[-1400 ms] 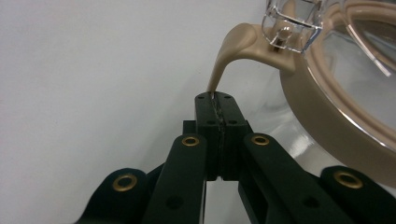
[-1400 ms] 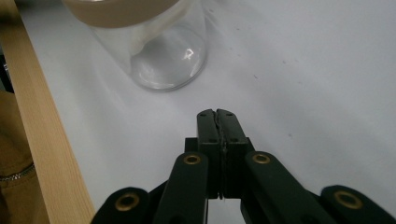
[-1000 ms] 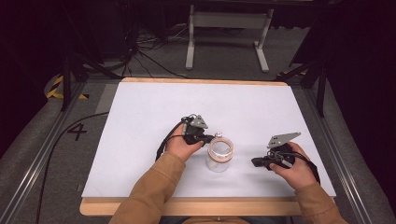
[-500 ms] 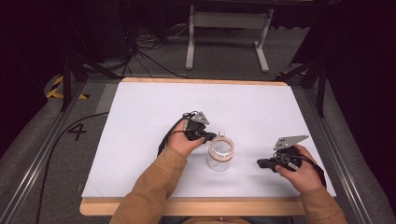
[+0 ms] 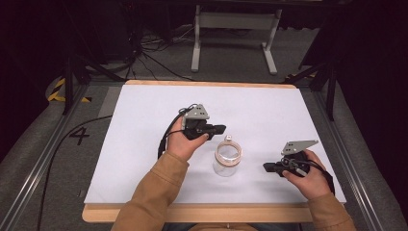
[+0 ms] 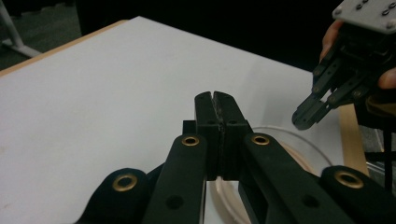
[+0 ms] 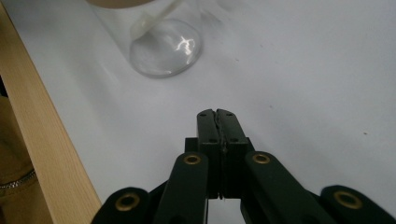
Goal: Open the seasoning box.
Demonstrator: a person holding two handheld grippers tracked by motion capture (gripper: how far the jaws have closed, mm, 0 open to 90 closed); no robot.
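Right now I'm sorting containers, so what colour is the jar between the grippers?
Clear glass jar; high view.

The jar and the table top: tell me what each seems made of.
Jar: clear glass or hard plastic, glossy; the white surface shows through its wall and base, with bright glints. Table top: matte white sheet or laminate over pale wood, seen at its edge.

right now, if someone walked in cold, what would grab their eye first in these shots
The clear glass jar standing near the middle front of the white table, with a small white thing just behind it. The left gripper hovers beside and above the jar's rim, jaws shut and empty. The right gripper lies low to the jar's right, also shut, pointing at it.
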